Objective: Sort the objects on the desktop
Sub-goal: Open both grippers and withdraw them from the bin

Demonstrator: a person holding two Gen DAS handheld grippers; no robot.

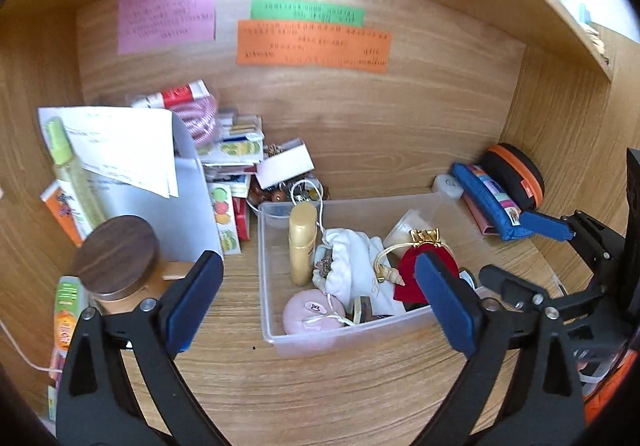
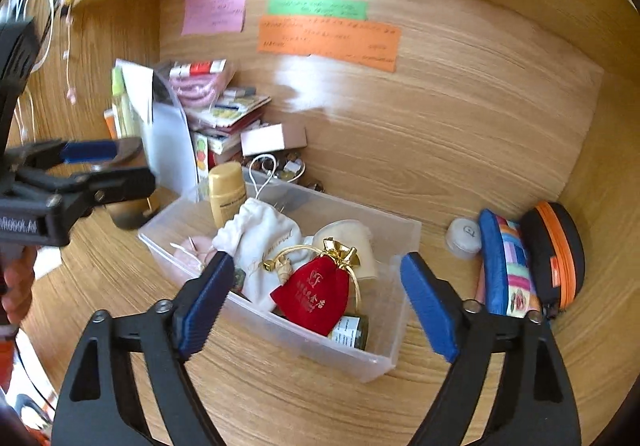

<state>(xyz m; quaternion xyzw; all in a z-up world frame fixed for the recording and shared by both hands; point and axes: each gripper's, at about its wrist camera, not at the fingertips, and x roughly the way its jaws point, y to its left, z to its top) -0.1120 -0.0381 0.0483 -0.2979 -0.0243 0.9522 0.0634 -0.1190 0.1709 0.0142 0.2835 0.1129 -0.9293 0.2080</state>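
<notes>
Looking down into the wooden desk nook, we see our clear plastic bin (image 2: 396,246) sitting in the middle of the desk (image 2: 440,150). Our right gripper (image 2: 316,298) hangs just above the bin's near side, with its blue fingers spread wide and nothing between them. Right below and ahead of it lies the red pouch (image 2: 312,290) with its gold tie. The pouch's long side runs from near-left to far-right, with the tied neck pointing away from us.

Our left gripper (image 1: 320,306) is spread wide too and holds nothing. It hovers over the bin's left half, near the gold bottle (image 1: 303,242) and the white bag (image 1: 352,266).

We think the right gripper is closer to the red pouch, so it seems best placed to go down and pinch it across its short side.

The blue pencil case (image 2: 506,266) and the black case (image 2: 554,254) wait by the right wall, outside the bin.
</notes>
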